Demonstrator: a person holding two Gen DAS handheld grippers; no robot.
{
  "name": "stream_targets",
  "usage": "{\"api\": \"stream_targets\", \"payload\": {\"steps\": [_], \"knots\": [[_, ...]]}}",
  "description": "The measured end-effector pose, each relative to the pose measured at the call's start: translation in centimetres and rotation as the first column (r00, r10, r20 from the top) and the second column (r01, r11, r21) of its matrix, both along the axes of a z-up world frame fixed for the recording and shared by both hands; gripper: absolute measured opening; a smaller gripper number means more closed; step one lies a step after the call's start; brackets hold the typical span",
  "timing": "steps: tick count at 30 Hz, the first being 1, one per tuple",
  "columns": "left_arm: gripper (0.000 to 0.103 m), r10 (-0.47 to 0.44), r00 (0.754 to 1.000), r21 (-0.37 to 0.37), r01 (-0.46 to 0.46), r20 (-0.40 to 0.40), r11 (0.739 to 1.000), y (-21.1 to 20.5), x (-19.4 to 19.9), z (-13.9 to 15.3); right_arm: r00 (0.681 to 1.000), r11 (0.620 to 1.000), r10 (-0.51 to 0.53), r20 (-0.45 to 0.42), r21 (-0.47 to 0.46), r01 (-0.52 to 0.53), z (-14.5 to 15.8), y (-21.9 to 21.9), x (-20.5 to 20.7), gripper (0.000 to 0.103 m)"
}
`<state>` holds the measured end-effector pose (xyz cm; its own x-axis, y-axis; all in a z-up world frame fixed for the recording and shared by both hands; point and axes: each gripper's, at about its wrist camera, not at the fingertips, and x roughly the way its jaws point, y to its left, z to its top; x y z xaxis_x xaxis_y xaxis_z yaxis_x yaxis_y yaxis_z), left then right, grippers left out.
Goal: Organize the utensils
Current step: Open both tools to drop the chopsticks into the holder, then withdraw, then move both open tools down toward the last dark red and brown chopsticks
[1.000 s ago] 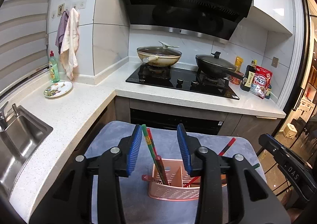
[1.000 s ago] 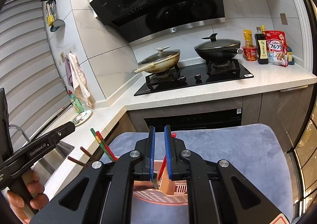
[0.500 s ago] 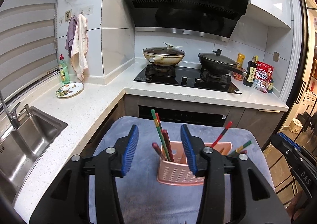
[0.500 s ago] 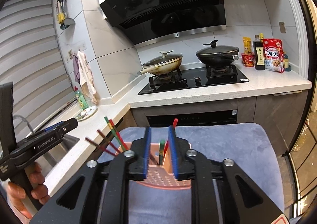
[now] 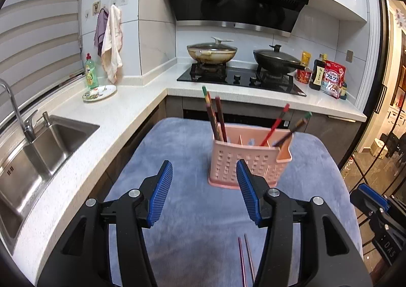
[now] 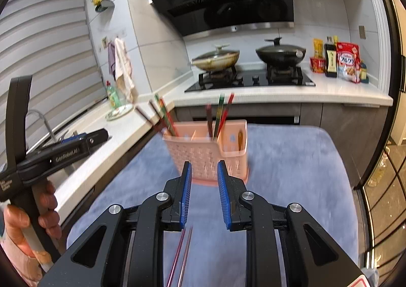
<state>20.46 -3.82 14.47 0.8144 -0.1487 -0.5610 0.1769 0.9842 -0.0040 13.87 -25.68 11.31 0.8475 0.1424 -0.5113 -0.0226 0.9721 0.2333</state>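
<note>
A pink slotted utensil holder [image 5: 250, 160] stands on the blue-grey mat [image 5: 177, 145]. Several chopsticks [image 5: 215, 114] stick up from its left slot and more lean out on the right [image 5: 279, 122]. My left gripper [image 5: 203, 167] hangs short of the holder, its jaws opening with nothing between them. In the right wrist view the holder [image 6: 210, 152] stands just beyond my right gripper [image 6: 203, 170], which is open a little and empty. A loose pair of chopsticks [image 5: 244, 259] lies on the mat [image 6: 291, 155] under the grippers, also visible as thin sticks [image 6: 182, 256]. A hand [image 6: 25, 218] holds the left gripper [image 6: 71, 152].
A steel sink [image 5: 38, 152] and white counter [image 5: 121, 109] run along the left. Behind are a hob [image 5: 241, 79] with two lidded pans, a plate [image 5: 99, 93], a green soap bottle [image 5: 90, 71], and bottles and packets [image 5: 327, 76] at the far right.
Both grippers have drawn back from the holder, which now stands farther off. Both sets of jaws stand wider. The loose chopstick pair on the mat has come into view.
</note>
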Motion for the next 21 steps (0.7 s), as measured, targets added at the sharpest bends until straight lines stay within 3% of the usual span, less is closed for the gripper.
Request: {"api": "stream_targets", "payload": {"steps": [11,21], "knots": [[0.05,-0.007,0.994,0.018,0.01,-0.113,1.0,1.5,-5.7,-5.7,0.988,1.0,0.017,-0.153,-0.003,-0.018,-7.5,2.5,-7.1,0.021],[0.05,-0.014,0.976,0.044,0.024,-0.217,0.999,2.0,-8.9,-10.5,0.966,0.999,0.037,-0.255,-0.017,-0.042,-12.3,4.1,-10.2,0.021]]}}
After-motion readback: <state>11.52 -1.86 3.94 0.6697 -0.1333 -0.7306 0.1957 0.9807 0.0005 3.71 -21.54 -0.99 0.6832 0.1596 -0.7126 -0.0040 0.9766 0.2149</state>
